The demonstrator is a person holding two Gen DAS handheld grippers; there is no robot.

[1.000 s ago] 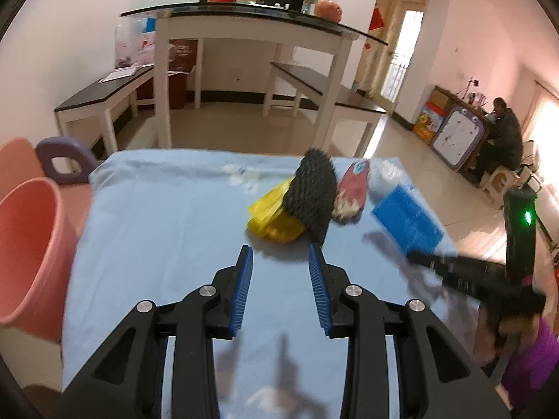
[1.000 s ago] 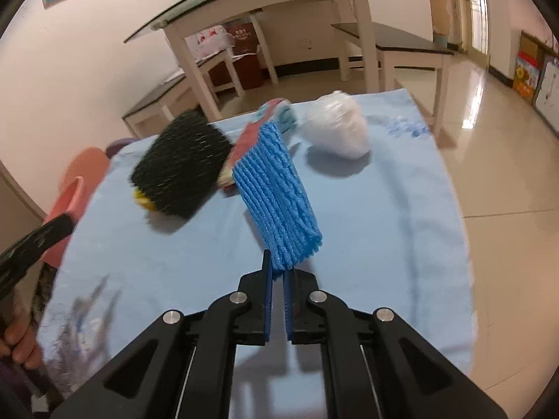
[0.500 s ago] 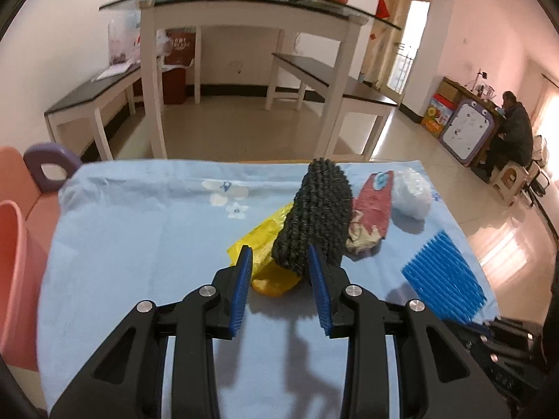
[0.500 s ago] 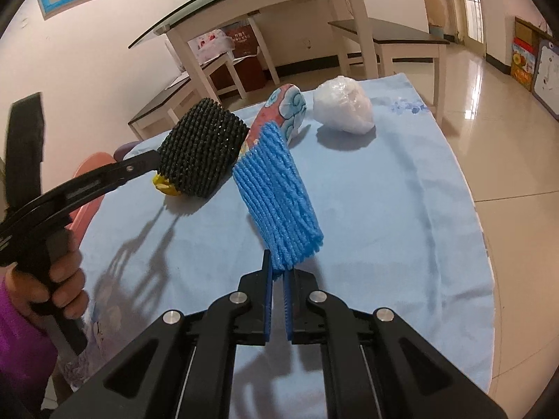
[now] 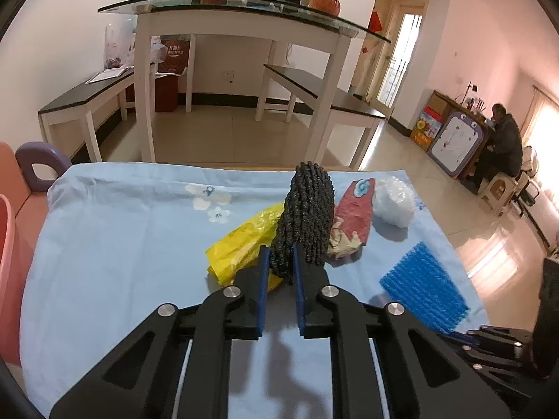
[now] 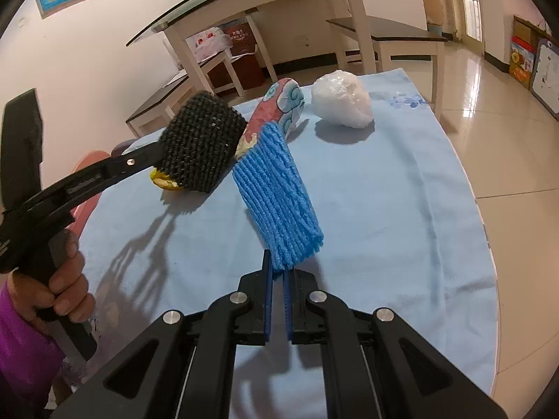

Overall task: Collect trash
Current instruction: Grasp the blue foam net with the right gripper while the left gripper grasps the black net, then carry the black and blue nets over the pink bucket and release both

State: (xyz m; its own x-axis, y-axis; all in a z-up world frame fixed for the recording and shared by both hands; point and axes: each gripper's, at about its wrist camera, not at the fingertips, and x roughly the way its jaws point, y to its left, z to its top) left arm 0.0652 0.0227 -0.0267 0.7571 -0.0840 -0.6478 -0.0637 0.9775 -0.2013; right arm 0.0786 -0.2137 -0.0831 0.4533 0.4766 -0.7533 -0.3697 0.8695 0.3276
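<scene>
A black foam net (image 5: 307,209) stands upright on the blue cloth (image 5: 122,244). My left gripper (image 5: 281,262) is closing on it, its blue pads pinching the net's lower edge. From the right wrist view that black net (image 6: 202,143) is gripped from the left by the left gripper (image 6: 153,160). My right gripper (image 6: 277,265) is shut on a blue foam net (image 6: 279,195), held just above the cloth. A yellow plastic bag (image 5: 241,244) lies left of the black net. A red printed wrapper (image 5: 354,213) and a white plastic wad (image 5: 394,202) lie to its right.
A pink bin (image 5: 7,262) stands off the cloth's left edge beside a purple handle (image 5: 38,164). Beyond the cloth are a glass-topped table (image 5: 244,10) and dark benches (image 5: 325,94). A person (image 5: 503,143) sits at the far right. The cloth drops to tiled floor (image 6: 506,139) on the right.
My left gripper moved forward to the black foam net and its jaws closed from wide apart onto the net's lower edge. The right gripper stayed put with the blue net.
</scene>
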